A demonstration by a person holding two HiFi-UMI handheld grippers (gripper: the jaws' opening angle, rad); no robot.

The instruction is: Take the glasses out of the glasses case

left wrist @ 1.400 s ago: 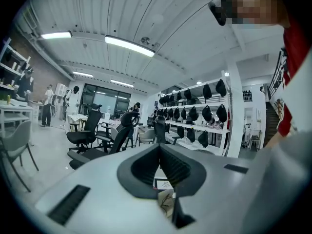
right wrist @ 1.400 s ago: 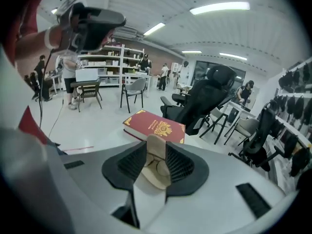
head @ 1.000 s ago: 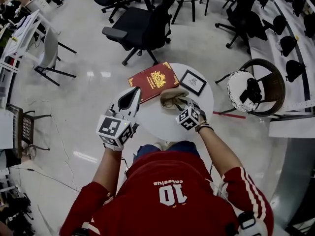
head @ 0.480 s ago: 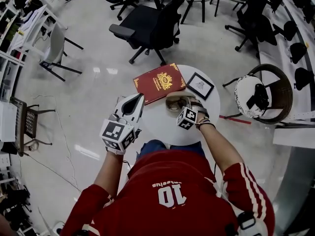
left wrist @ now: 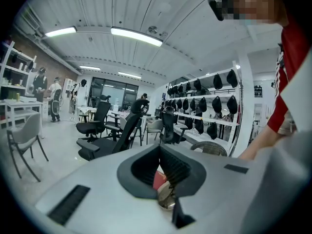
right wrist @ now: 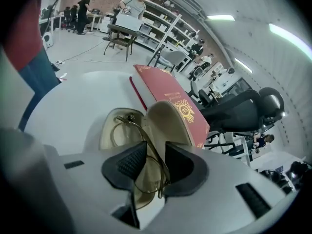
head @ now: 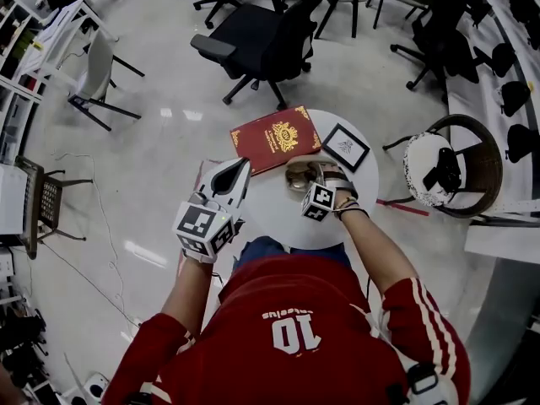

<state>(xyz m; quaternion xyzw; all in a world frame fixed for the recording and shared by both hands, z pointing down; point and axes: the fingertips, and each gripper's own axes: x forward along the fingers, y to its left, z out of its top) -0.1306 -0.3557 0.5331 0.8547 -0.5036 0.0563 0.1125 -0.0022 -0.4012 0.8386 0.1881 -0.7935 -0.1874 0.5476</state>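
Right gripper view, right gripper (right wrist: 155,160) jaws stood slightly apart astride the glasses (right wrist: 123,133) in the open glasses case (right wrist: 168,121), red book (right wrist: 165,89) lay just beyond, worktop (right wrist: 73,101) bare leftward, left gripper (left wrist: 160,152) closed, empty, at its left edge.

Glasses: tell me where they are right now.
In the right gripper view the glasses sit in the open glasses case on the white table, between the parted tongs of the right gripper, beside the red book.

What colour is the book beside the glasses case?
The book is dark red with gold ornament; best in head view.
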